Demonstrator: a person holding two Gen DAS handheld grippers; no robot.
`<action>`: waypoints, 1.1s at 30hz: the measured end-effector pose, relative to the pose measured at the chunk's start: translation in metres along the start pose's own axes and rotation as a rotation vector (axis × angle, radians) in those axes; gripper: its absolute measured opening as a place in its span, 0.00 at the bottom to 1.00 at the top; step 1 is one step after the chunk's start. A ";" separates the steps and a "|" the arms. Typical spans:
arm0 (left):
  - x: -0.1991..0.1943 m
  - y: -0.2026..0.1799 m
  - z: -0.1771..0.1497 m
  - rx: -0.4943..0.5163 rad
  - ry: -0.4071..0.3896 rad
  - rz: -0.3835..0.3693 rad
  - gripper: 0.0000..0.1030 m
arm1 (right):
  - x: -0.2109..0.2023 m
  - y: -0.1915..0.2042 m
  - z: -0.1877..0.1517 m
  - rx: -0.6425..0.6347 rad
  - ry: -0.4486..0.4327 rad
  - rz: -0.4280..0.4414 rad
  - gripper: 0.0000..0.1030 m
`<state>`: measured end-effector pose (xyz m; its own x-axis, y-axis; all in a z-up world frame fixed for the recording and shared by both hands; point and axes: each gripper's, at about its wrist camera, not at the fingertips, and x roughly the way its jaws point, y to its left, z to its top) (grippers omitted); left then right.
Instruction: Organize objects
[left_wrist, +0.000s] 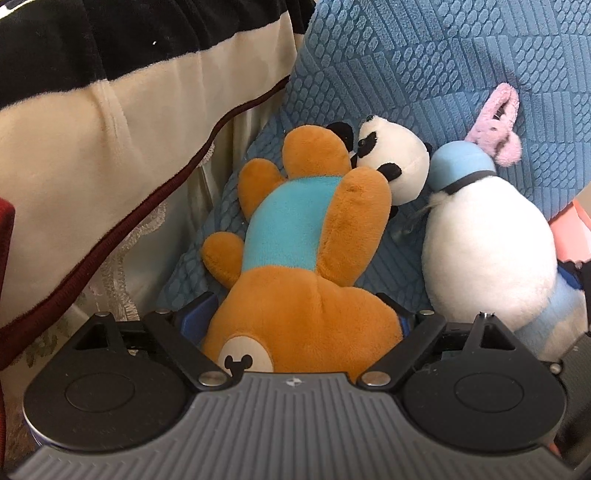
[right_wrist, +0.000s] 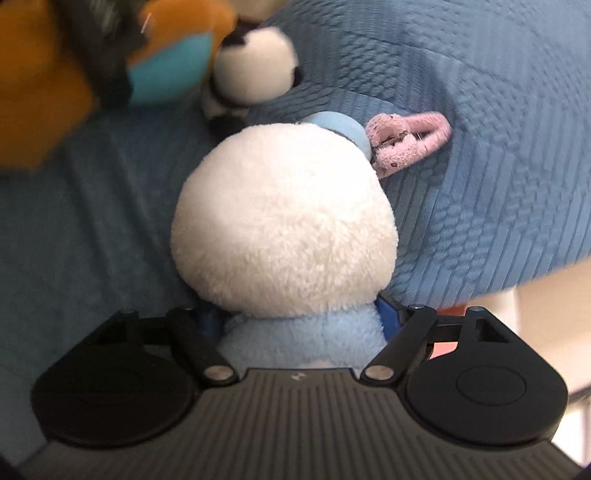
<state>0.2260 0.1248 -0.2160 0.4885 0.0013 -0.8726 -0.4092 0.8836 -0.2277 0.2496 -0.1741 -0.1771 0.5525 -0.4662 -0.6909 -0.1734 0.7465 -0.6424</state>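
Squarely between left tongs (left_wrist: 295, 317): brown bear (left_wrist: 306, 266), head first.

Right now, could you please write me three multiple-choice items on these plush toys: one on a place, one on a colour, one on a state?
1. Where is the panda plush?
A. Between the brown bear plush and the white plush toy, by the blue cushion
B. Inside a box
C. On top of the white plush toy

2. What colour is the bear's shirt?
A. Red
B. Turquoise
C. Yellow

3. How does the left claw stand?
A. Shut on nothing
B. Spread wide around the bear's head
C. Out of view

Answers:
1 A, the panda's head shows between the two toys, at the cushion.
2 B, the bear's torso is turquoise.
3 B, the bear's head fills the gap between its spread fingers.
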 end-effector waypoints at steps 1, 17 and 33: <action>0.001 0.000 0.001 0.000 0.002 -0.001 0.90 | -0.005 -0.008 0.000 0.080 -0.011 0.051 0.78; 0.012 -0.002 0.002 0.006 0.024 0.017 0.90 | -0.025 -0.051 -0.047 1.002 0.042 0.385 0.78; -0.002 0.010 -0.008 -0.041 -0.003 -0.016 0.79 | -0.038 -0.050 -0.058 1.025 0.034 0.435 0.78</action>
<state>0.2148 0.1304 -0.2195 0.4977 -0.0107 -0.8673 -0.4330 0.8634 -0.2591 0.1902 -0.2211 -0.1386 0.5829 -0.0704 -0.8095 0.4172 0.8808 0.2238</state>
